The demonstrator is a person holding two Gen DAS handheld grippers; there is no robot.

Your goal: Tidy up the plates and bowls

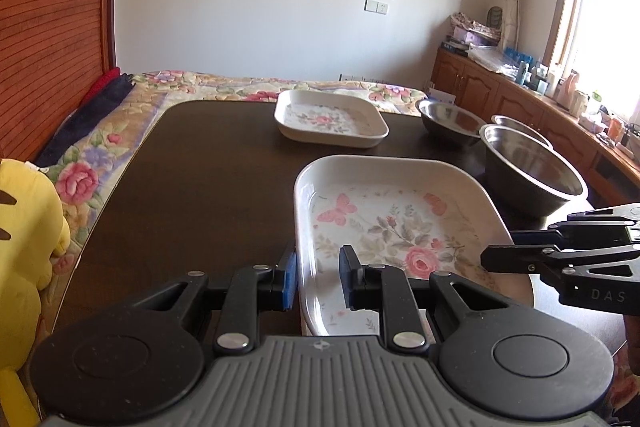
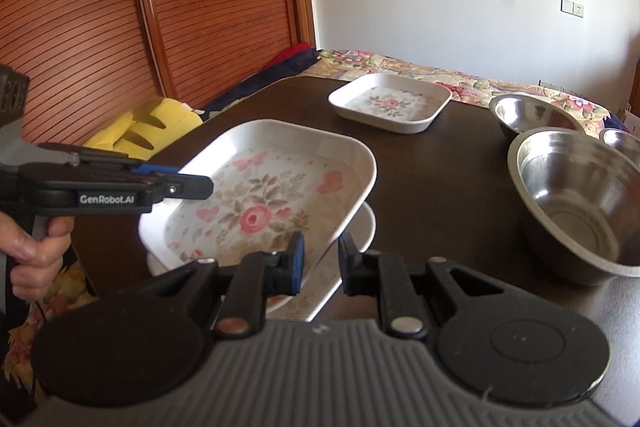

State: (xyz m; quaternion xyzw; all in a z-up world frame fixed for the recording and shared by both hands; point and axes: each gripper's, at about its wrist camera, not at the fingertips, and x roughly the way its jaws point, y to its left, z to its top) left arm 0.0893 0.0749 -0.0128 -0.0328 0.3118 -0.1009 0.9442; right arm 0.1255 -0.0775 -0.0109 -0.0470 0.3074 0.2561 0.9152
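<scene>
Glossy cream melamine with a printed rose pattern: that is the square plate (image 2: 256, 195) we hold between us, its near left rim standing in the parted gap of the left gripper (image 1: 318, 277) and its near right edge between the pads of the right gripper (image 2: 322, 263). Neither gripper's pads plainly press the rim, so we cannot tell whether either is clamped or only straddling it. In the right wrist view the plate sits tilted, just above a second plate (image 2: 352, 247) of the same kind, apparently ready to nest. To do this well, we judge we should level the plate, line its rounded corners up with the one beneath, and lower both sides together so the slick rims do not skate. Ahead of both grippers, a third floral plate (image 1: 332, 119) lies flat on the dark table (image 1: 200, 179); forward and to the right stand smooth, round stainless steel bowls (image 2: 576, 203), apart.
</scene>
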